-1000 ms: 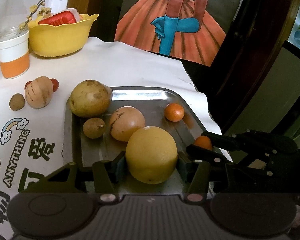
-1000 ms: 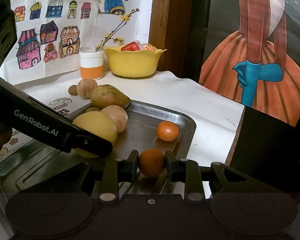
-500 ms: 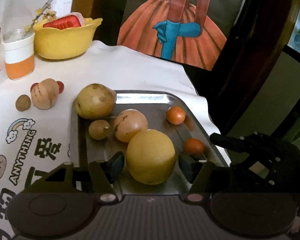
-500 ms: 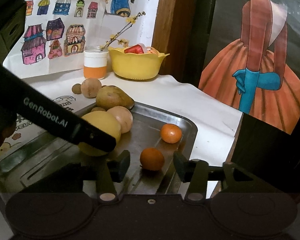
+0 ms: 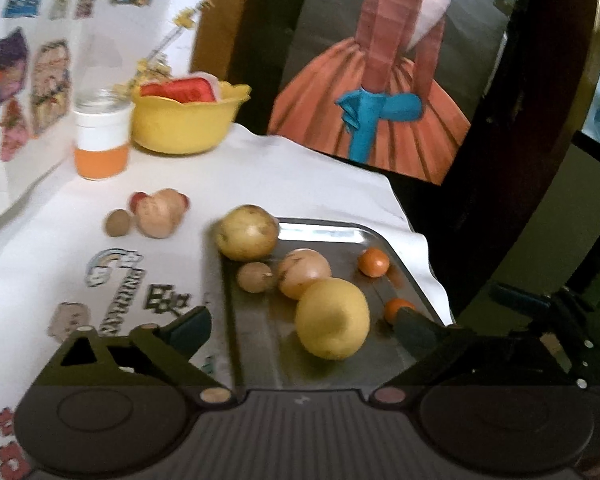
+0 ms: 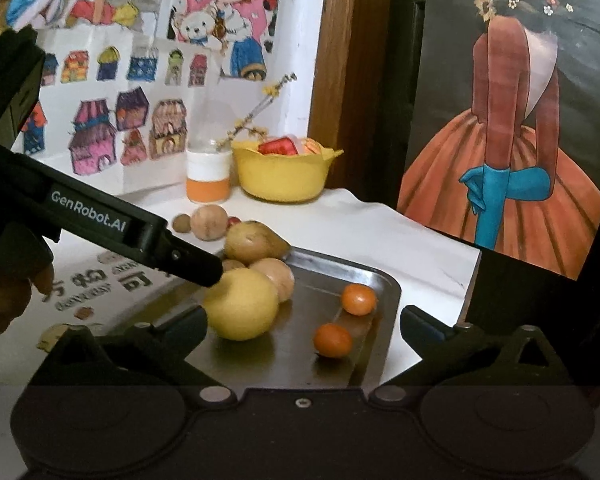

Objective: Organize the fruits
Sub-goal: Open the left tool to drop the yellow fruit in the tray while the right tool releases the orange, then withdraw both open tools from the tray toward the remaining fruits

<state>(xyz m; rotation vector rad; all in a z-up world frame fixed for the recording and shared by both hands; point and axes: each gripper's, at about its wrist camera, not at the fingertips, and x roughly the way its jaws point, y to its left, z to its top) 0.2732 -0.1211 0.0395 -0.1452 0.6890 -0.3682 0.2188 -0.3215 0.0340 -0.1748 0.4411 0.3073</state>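
The near half of the metal tray is mostly bare, so a gripper can come in there. The big yellow fruit blocks the left side, and two small oranges sit on the right. The white tablecloth behind the tray is open, up to the yellow bowl.

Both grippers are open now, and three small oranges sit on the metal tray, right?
Not three: the right wrist view shows only two small oranges on the tray. Both the left gripper and right gripper are indeed open.
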